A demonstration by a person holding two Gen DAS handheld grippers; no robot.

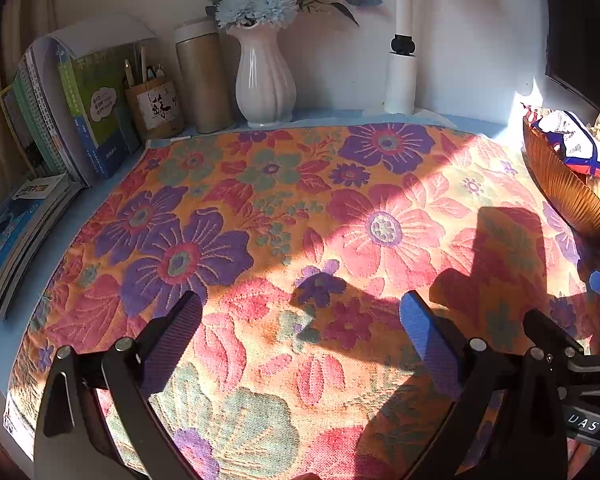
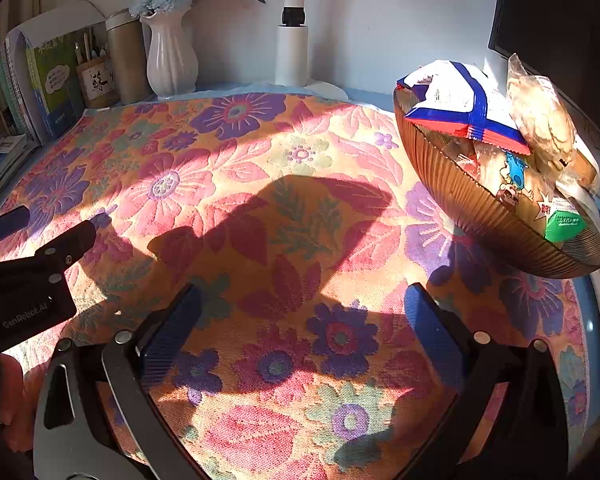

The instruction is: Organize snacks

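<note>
Hovering with nothing held, both tools sit over a cleared cloth.

Left hand-held gripper (image 1: 300, 312) and right hand-held gripper (image 2: 302, 306) each have jaws spread apart. The snacks (image 2: 476, 112) (a blue-and-white packet on top) are heaped in the ribbed bowl (image 2: 480, 216) at the counter's right edge. No packet lies on the floral cloth (image 2: 260, 184), so gathering looks nearly finished.

You are at a home desk: a floral cloth (image 1: 300, 220) covers it, with books (image 1: 60, 112), a pen holder (image 1: 156, 106), a white vase of flowers (image 1: 264, 76), a lamp stand (image 1: 400, 76) and a bowl of snacks (image 2: 492, 200) along its edges.
</note>
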